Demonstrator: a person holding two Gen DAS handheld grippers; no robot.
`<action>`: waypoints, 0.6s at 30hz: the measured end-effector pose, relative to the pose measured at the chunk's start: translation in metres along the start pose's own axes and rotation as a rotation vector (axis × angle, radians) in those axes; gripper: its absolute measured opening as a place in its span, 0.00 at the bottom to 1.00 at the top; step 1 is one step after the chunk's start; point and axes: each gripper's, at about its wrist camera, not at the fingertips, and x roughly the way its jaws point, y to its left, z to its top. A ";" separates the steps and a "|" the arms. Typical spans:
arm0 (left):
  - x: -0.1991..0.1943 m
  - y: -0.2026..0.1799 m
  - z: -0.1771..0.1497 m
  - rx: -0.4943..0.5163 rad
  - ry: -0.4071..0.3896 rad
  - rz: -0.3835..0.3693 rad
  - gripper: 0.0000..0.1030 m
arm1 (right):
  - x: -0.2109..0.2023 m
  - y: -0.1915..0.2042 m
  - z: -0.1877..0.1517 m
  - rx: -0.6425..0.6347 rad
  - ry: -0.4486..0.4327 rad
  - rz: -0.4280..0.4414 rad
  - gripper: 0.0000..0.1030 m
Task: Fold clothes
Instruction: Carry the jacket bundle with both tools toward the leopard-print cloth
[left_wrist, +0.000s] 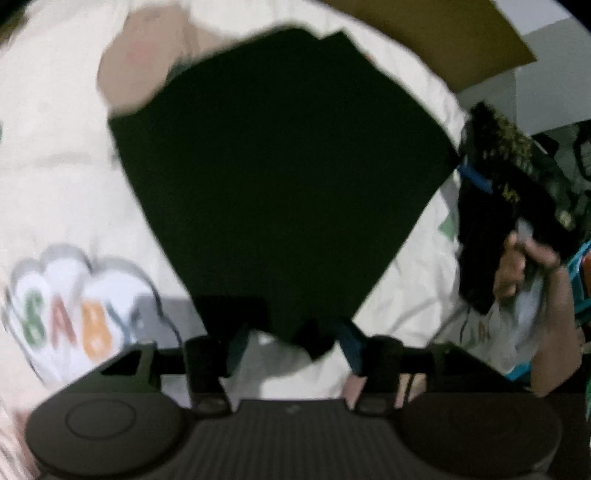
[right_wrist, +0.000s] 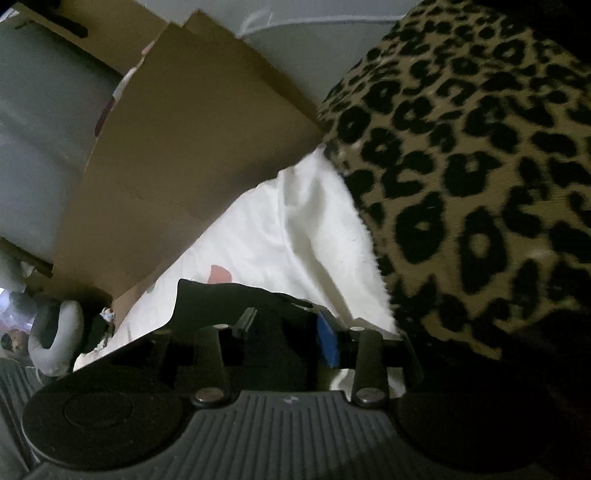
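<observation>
We are pinching the dark garment's (left_wrist: 280, 177) near corner in our left gripper (left_wrist: 291, 339), fingers closed on it, above the white bedsheet (left_wrist: 55, 184). Our right gripper (right_wrist: 280, 332) is clamping leopard-print cloth (right_wrist: 461, 166); we are aiming to set edges square.

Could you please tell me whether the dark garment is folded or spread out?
Folded: the dark garment shows a compact shape with straight edges and layered corners on the white bedding.

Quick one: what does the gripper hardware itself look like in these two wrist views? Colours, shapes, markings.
Both match. Left gripper: matte black body with a ribbed centre plate between two round discs, black linkage arms, blue pads on its fingers. Right gripper: same, silver pivot screws, one blue pad visible. No cables or sleeves discernible.
</observation>
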 end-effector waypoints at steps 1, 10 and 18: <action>-0.003 0.000 0.006 0.026 -0.004 0.001 0.58 | -0.004 0.000 -0.002 0.005 -0.007 -0.005 0.42; -0.013 -0.004 0.058 0.197 0.030 0.100 0.62 | -0.010 -0.005 -0.039 0.017 0.089 0.005 0.42; -0.014 -0.030 0.111 0.448 -0.049 0.188 0.73 | -0.015 -0.009 -0.062 0.047 0.170 0.051 0.42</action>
